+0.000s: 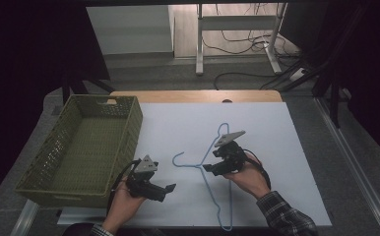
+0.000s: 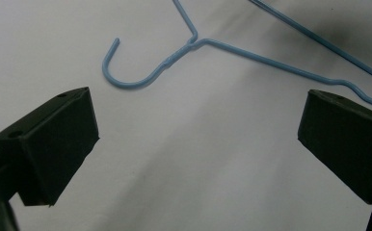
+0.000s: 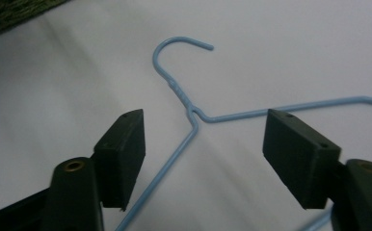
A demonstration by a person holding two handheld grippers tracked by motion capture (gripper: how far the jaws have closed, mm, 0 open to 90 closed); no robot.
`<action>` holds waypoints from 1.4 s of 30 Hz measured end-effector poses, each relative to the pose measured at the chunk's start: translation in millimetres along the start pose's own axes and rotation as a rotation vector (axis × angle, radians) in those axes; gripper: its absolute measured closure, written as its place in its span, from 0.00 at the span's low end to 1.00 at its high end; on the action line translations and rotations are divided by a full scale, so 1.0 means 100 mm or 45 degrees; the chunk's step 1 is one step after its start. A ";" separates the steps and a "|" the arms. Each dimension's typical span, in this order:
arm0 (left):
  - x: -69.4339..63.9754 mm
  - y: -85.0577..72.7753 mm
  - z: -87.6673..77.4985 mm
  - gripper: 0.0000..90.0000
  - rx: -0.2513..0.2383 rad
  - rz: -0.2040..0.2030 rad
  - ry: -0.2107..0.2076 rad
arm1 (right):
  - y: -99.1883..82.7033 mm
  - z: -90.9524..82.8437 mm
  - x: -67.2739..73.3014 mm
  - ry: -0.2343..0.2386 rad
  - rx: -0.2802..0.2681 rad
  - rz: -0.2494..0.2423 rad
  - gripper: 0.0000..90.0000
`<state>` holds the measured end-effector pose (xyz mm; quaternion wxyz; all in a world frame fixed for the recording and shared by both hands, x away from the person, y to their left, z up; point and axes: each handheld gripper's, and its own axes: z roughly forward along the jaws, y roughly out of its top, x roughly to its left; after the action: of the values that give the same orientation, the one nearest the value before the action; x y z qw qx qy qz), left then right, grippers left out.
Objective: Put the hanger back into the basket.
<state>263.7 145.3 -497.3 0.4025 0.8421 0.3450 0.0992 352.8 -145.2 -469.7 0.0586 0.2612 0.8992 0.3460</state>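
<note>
While the blue hanger (image 1: 212,169) lies flat on the white worktop (image 1: 276,147) beside the green basket (image 1: 87,147), my right gripper (image 3: 203,154) straddles its neck, jaws part-open and not yet pinching. Next I judge it must lower and close. My left gripper (image 2: 193,144) waits wide, empty.

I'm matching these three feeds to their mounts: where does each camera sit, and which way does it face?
High view: above the person's side, looking forward and down on the table; forearms, left gripper, right gripper, basket.
Left gripper view: on the left gripper, facing the blue hanger; own jaws apart.
Right gripper view: on the right gripper; jaws straddle the hanger's neck.
Shared: the hanger.
</note>
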 end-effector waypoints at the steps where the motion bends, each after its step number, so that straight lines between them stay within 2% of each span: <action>1: 0.00 0.00 0.00 0.01 0.003 0.004 -0.001 | 0.02 0.06 0.00 0.028 0.018 -0.030 0.42; 2: 0.00 0.00 0.00 0.01 0.003 0.004 -0.001 | 0.02 0.06 0.00 0.028 0.018 -0.030 0.42; 3: -0.01 0.00 0.00 0.01 0.004 0.007 0.000 | 0.05 0.12 -0.01 0.067 0.037 -0.052 0.46; 5: -0.02 0.00 0.00 0.01 0.005 0.009 -0.001 | 0.08 0.19 -0.03 0.096 0.053 -0.061 0.48; 8: -0.02 0.00 0.00 0.01 0.008 0.011 0.000 | 0.11 0.25 -0.05 0.107 0.058 -0.085 0.47; 9: -0.01 0.00 0.00 0.01 0.009 0.011 0.000 | 0.15 0.32 -0.06 0.143 0.077 -0.095 0.47; 10: -0.01 0.00 0.00 0.01 0.008 0.011 0.000 | 0.16 0.36 -0.07 0.146 0.087 -0.122 0.48; 11: -0.01 0.00 0.00 0.01 0.008 0.011 0.000 | 0.16 0.36 -0.07 0.146 0.087 -0.122 0.48; 12: -0.01 0.00 0.00 0.01 0.008 0.009 -0.001 | 0.19 0.42 -0.06 0.151 0.098 -0.169 0.54; 13: -0.01 0.00 0.00 0.01 0.008 0.009 -0.001 | 0.19 0.42 -0.06 0.151 0.098 -0.169 0.54; 14: -0.01 -0.01 0.00 0.01 0.009 0.009 -0.001 | 0.22 0.48 -0.06 0.169 0.104 -0.229 0.61; 17: -0.02 -0.01 0.00 0.01 0.015 0.014 0.001 | 0.25 0.58 -0.04 0.182 0.139 -0.325 0.69; 18: -0.02 -0.01 0.00 0.01 0.015 0.014 0.001 | 0.25 0.58 -0.04 0.182 0.139 -0.325 0.69; 19: -0.02 -0.01 0.00 0.01 0.017 0.016 0.000 | 0.27 0.63 -0.03 0.185 0.155 -0.372 0.75; 24: -0.02 -0.01 0.00 0.01 0.022 0.019 0.000 | 0.31 0.72 -0.05 0.207 0.171 -0.418 0.84; 33: -0.02 -0.02 0.00 0.01 0.028 0.016 -0.003 | 0.32 0.85 -0.08 0.245 0.193 -0.460 0.89; 42: -0.01 -0.02 0.01 0.01 0.035 0.007 -0.004 | 0.33 0.89 -0.09 0.261 0.207 -0.486 0.93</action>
<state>262.3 144.6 -499.5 0.3912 0.8486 0.3434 0.0945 400.0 -76.6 -516.4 0.0101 0.0535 0.9585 0.2799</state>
